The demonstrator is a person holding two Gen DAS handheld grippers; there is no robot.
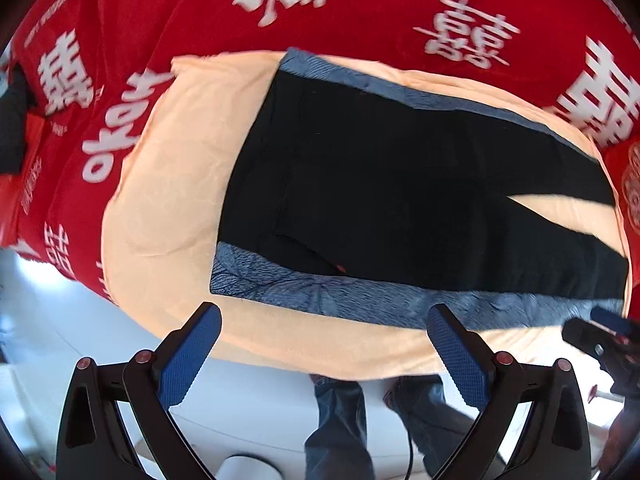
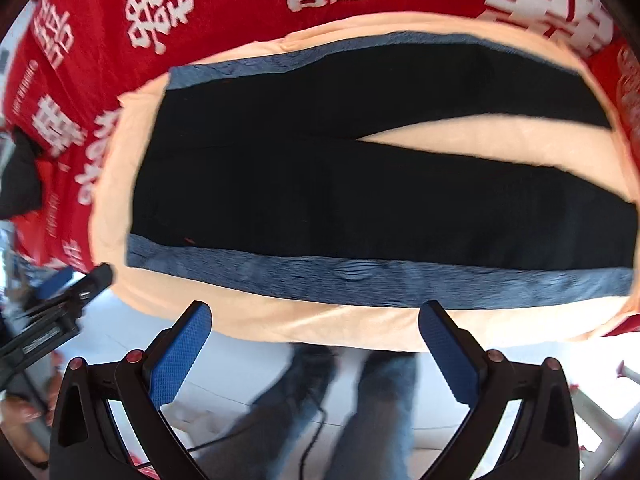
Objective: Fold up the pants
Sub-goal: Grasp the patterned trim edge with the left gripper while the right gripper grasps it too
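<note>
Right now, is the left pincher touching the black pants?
Apart. In the left wrist view, the open left gripper hovers short of the pants, with bare peach cloth between them.

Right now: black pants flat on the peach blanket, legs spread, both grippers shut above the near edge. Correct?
Not quite. Both the left gripper and right gripper are open, as each wrist view shows. The black pants lie flat on the peach blanket, legs spread.

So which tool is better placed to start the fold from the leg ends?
Probably the right tool: its view spans both splayed legs of the pants. The left tool, also open, faces the waist end.
</note>
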